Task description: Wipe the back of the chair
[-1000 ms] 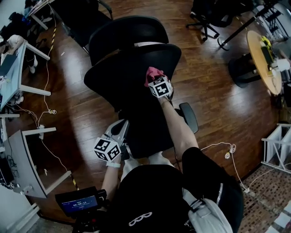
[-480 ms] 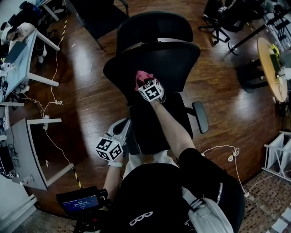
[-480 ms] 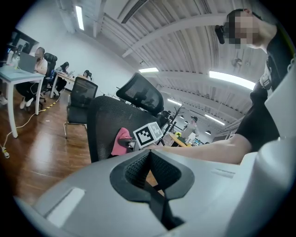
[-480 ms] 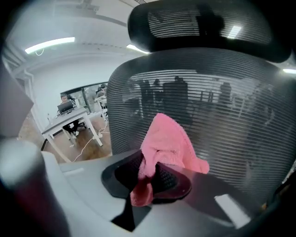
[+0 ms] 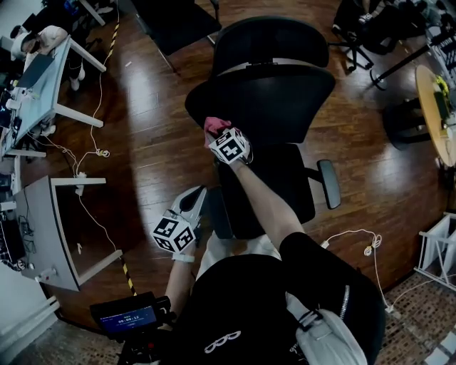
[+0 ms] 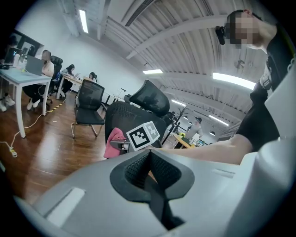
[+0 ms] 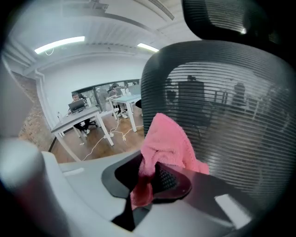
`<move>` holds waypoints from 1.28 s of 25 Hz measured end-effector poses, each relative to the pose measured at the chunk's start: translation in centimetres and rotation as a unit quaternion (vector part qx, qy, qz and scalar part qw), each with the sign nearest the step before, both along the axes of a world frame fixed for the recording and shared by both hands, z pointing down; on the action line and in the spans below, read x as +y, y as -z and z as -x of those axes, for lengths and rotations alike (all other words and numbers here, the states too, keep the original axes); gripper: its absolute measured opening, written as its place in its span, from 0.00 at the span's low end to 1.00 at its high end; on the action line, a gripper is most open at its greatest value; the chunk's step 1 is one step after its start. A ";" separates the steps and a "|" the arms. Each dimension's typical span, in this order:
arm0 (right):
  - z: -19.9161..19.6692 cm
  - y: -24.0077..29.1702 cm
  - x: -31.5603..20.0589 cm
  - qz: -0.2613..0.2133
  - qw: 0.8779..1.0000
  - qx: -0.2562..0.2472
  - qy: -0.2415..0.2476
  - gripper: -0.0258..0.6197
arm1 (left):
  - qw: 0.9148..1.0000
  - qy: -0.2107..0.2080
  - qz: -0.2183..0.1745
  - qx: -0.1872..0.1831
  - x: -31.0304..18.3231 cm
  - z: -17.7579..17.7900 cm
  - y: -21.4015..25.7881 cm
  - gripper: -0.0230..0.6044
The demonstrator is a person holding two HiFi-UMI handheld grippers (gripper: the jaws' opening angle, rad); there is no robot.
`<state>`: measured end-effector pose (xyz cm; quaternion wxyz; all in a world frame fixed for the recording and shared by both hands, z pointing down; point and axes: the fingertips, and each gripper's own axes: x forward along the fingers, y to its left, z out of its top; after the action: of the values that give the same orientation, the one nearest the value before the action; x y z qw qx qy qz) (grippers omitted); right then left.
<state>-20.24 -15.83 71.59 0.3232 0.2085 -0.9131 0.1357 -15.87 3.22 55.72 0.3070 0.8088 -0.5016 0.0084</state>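
A black mesh office chair [image 5: 274,107] stands in front of me, its backrest [image 7: 231,111] filling the right gripper view. My right gripper [image 5: 219,137] is shut on a pink cloth [image 7: 165,141], and the cloth [image 5: 214,125] lies against the left part of the backrest. In the left gripper view the pink cloth [image 6: 112,143] and the right gripper's marker cube [image 6: 143,134] show against the chair [image 6: 134,118]. My left gripper [image 5: 189,203] hangs low by the seat's left side, jaws shut with nothing between them.
White desks [image 5: 43,78] with cables on the wood floor stand at the left. Another black chair [image 5: 167,21] is behind, a round table [image 5: 436,107] at the right, a white rack [image 5: 438,249] at the lower right. People sit at desks [image 6: 23,76] far off.
My right gripper and the pink cloth have slid leftward across the backrest, from its middle towards its left edge. The left gripper has stayed by the seat.
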 end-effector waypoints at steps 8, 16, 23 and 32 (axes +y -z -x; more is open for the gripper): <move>0.5 -1.1 1.1 0.008 1.000 -0.002 0.015 0.10 | 1.000 -0.006 0.003 -0.006 -0.5 0.1 -0.1 0.02; -6.6 -1.6 -2.7 -0.001 1.000 0.009 -0.027 0.10 | 0.999 -0.031 0.006 -0.006 -2.6 -3.6 -0.1 0.02; -14.2 -1.4 -6.0 -0.012 0.998 0.011 -0.067 0.10 | 0.997 -0.074 0.008 -0.008 -5.2 -8.9 -0.6 0.02; -25.9 -2.3 -10.4 -0.013 0.992 0.030 -0.120 0.10 | 0.994 -0.110 0.011 0.000 -8.5 -16.4 -1.5 0.02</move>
<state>5.64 -26.25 73.93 0.3291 0.3245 -0.8732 0.1548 0.51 -5.27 57.25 0.3131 0.8557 -0.4091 0.0484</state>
